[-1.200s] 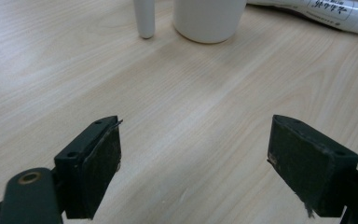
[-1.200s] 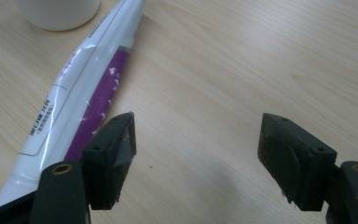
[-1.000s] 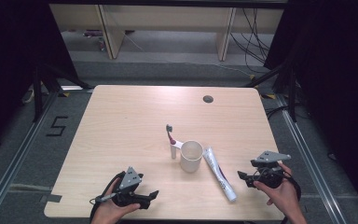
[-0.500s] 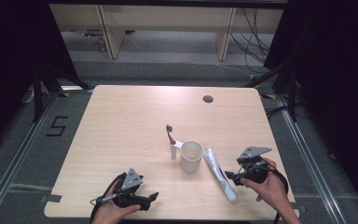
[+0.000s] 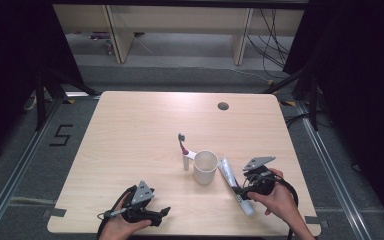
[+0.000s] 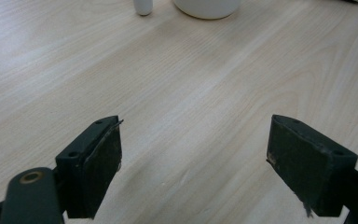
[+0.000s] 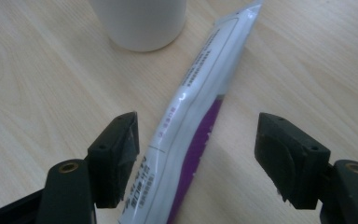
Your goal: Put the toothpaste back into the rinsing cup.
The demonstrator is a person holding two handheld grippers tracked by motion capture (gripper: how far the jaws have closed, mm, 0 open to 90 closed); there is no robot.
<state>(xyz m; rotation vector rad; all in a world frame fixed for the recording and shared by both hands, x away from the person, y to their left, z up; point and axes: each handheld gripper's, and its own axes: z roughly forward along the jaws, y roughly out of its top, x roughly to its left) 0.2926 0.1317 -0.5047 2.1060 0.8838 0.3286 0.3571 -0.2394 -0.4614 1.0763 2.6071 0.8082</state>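
The white and purple plastic toothpaste tube (image 7: 191, 126) is not yet gripped: it lies flat on the light wooden surface (image 5: 130, 130), at about 4 o'clock from the white plastic cup (image 5: 205, 167) and just beside it. The right gripper (image 7: 196, 149) is placed over the tube with its fingers (image 7: 116, 154) spread on either side, no pad seen pressing. Closing and lifting are judged to be left. The left gripper (image 6: 196, 163) is held open over bare wood at 7 o'clock, nothing between its fingers
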